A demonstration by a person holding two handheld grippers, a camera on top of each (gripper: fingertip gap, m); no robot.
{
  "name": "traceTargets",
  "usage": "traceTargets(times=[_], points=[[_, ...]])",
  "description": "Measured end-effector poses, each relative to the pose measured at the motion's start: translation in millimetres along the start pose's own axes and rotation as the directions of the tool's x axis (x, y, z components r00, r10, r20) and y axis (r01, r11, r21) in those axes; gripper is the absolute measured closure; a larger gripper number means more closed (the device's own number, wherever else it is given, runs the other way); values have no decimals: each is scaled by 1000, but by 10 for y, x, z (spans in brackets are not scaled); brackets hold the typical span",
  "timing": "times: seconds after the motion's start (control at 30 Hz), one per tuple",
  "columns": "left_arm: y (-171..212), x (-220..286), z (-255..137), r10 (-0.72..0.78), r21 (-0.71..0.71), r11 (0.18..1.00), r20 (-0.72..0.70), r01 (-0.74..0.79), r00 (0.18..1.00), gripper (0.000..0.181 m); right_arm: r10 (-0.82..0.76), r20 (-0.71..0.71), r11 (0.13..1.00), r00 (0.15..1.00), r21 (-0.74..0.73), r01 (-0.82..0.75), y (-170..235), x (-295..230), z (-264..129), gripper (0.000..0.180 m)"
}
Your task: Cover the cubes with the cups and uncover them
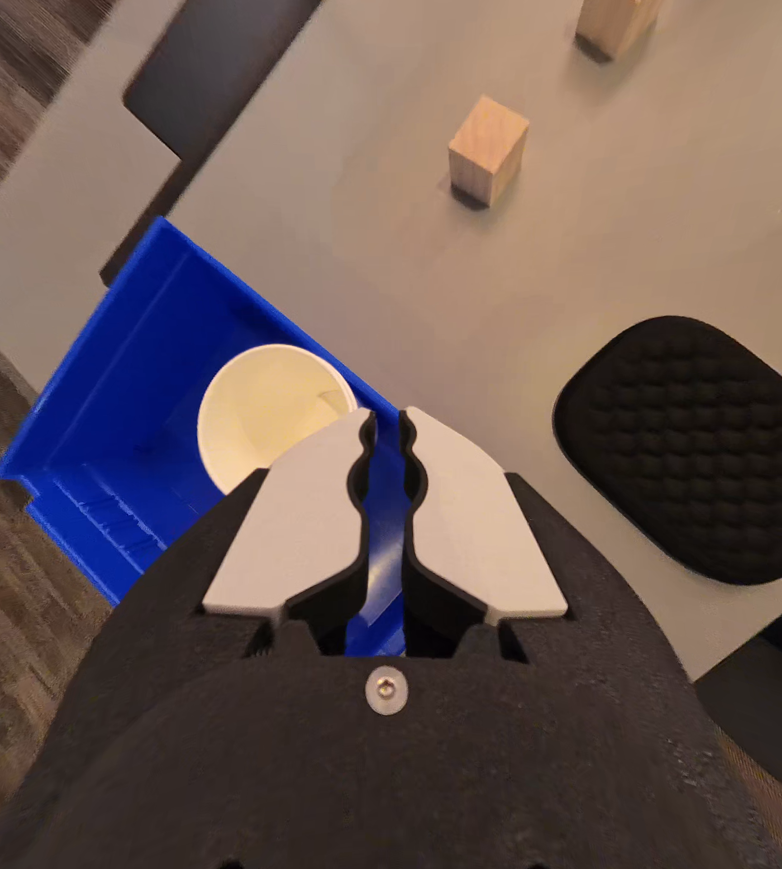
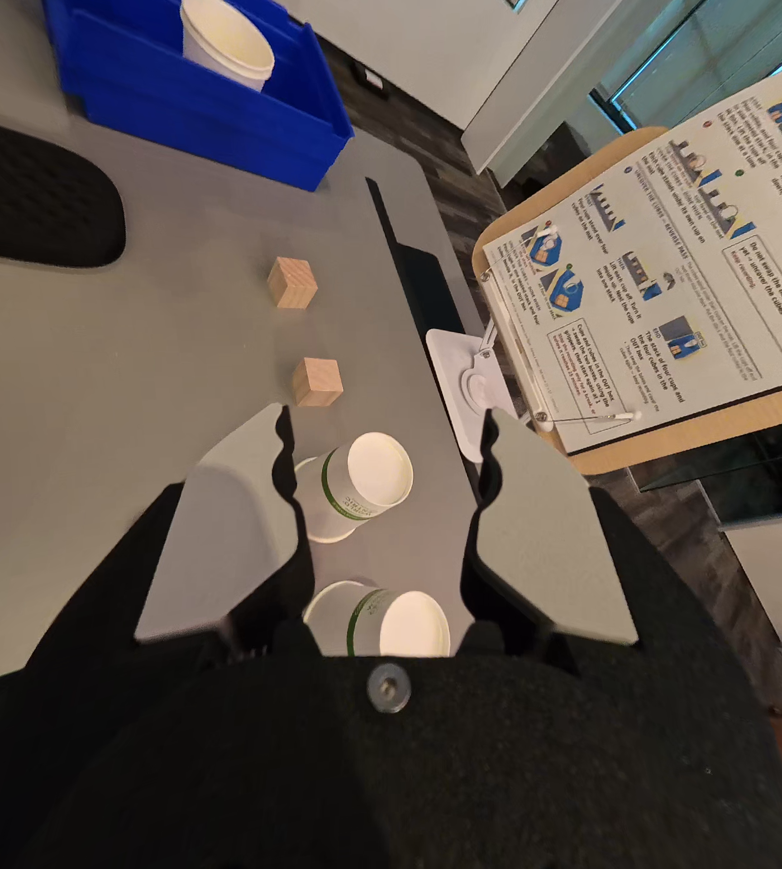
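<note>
The left hand-held gripper (image 1: 387,416) hung over the near wall of the blue bin (image 1: 111,376), its jaws drawn almost together with only a thin slit between them and nothing in it. Just off its left fingertip stood the paper cup in the bin (image 1: 267,414), mouth up, apparently one or more nested, tucked against the wall nearest the bare desk (image 1: 379,282). I judged that cup the next thing wanted, and the left side plainly the nearer to it. Its axis ran upright, so the jaws would have to spread and come down over the rim.

The right hand-held gripper (image 2: 387,414) was spread wide and empty, above two upturned cups near the desk's right edge. The farther upturned cup (image 2: 356,484) sat between its fingers, and the nearer upturned cup (image 2: 379,620) lay close to its base.

Beyond them, along the same edge, two wooden cubes stood uncovered: the nearer cube (image 2: 317,382) just past the fingertips, the farther cube (image 2: 292,283) towards the bin. A black pad (image 2: 27,197) lay at the opposite edge.
</note>
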State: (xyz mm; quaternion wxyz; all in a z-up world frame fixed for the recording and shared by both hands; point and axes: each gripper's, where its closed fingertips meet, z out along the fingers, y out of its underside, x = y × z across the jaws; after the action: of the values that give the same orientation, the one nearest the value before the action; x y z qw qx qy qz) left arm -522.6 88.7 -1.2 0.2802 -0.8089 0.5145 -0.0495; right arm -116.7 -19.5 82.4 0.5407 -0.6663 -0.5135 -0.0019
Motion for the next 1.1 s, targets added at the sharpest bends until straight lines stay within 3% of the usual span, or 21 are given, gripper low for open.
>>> traceTargets(times=[0.17, 0.33, 1.1], points=[[161, -106, 185, 52, -154, 987, 43, -44, 998, 175, 19, -20, 999, 1000, -46, -20, 211, 66, -49, 105], [241, -157, 283, 33, -220, 975, 70, -17, 997, 172, 57, -38, 998, 998, -21, -58, 283, 151, -126, 106], [248, -154, 318, -36, -188, 981, 29, 41, 999, 178, 66, -14, 996, 998, -66, -67, 404, 104, -144, 109]])
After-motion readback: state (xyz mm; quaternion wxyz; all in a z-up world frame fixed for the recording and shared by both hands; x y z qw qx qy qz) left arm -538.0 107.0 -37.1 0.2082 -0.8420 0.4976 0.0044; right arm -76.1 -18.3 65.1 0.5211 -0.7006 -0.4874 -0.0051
